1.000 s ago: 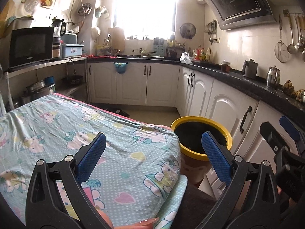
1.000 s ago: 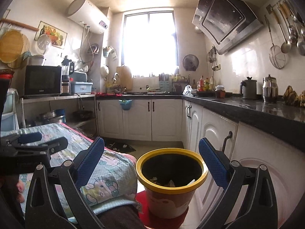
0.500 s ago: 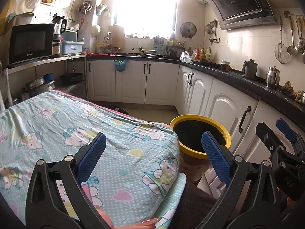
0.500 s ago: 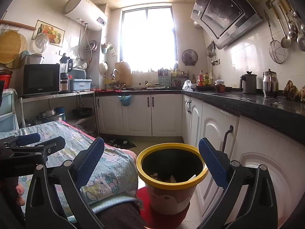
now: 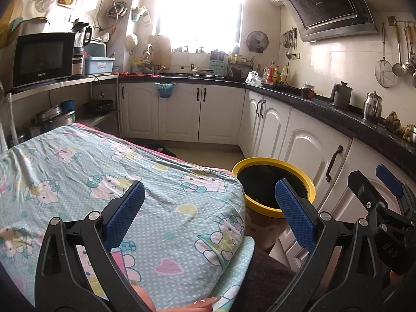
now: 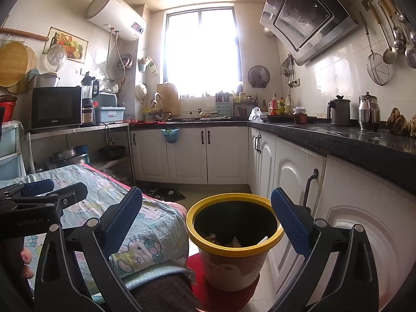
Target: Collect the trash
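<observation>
- I am in a small kitchen with white cabinets [image 6: 226,153], a black counter [image 6: 351,135] and a bright window [image 6: 202,52] at the far wall.
- Before me is a table under a cartoon-cat cloth [image 5: 130,182]; the top of it is bare.
- The trash bin [image 6: 234,239], with yellow rim and dark inside, stands on the floor on a red mat [image 6: 195,262], between the table corner and the right-side cabinets. Some crumpled paper [image 6: 235,240] lies at its bottom.
- My left gripper [image 5: 208,213] hovers over the table corner, its fingers wide apart and holding nothing.
- My right gripper [image 6: 206,215] is above the bin, fingers also wide apart and empty; the bin shows between them.
- A cabinet handle [image 6: 310,184] is just behind my right finger.
- On the left shelf stands a microwave [image 6: 56,108]; its small brand word I cannot read for sure.
- The range hood [image 5: 327,5] carries a short logo, too small to read.
- On the left gripper's body I read "GenRobot.AI".
</observation>
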Tool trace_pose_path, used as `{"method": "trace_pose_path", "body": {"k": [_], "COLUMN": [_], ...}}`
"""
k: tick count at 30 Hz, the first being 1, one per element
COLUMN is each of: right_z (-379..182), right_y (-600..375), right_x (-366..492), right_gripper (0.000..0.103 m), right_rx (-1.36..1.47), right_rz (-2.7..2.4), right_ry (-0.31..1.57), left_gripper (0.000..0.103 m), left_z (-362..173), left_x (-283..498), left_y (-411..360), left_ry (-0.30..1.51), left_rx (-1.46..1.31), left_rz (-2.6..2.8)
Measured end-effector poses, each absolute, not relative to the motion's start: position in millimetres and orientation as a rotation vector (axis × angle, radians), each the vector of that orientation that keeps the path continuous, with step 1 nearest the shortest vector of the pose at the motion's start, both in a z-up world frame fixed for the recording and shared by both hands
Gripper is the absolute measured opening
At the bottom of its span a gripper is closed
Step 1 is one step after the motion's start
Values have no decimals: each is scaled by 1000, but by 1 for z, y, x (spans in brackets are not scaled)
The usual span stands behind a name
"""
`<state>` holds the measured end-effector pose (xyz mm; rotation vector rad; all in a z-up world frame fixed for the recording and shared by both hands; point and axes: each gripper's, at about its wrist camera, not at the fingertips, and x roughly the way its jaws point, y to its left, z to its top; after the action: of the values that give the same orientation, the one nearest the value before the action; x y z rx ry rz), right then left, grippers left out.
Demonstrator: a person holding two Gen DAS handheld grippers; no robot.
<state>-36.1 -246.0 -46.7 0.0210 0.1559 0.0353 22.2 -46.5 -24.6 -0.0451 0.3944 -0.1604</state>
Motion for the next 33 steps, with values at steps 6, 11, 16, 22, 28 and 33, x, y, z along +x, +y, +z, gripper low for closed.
{"method": "trace_pose_path", "body": {"k": [6, 11, 16, 22, 28, 33], "right_z": [-47, -47, -46, -46, -46, -46], "right_y": [-245, -245, -245, -246, -246, -246], "right_x": [-37, -37, -37, -36, -37, -36], "right_gripper": [97, 97, 97, 97, 97, 97], "right_rx": [20, 21, 21, 21, 22, 21], "right_rz": [34, 33, 33, 34, 33, 34], "right_ry": [157, 156, 157, 157, 156, 157], "left_gripper": [92, 92, 92, 92, 92, 92], "left_z": [-24, -24, -24, -22, -22, -22], "left_x": [22, 22, 22, 21, 21, 21], "left_y": [-47, -47, -47, -47, -47, -47], "left_ry": [394, 393, 392, 390, 390, 390], "left_rx": [-46, -46, -43, -44, -45, -43], "left_rz": [-160, -160, -159, -160, -161, -160]}}
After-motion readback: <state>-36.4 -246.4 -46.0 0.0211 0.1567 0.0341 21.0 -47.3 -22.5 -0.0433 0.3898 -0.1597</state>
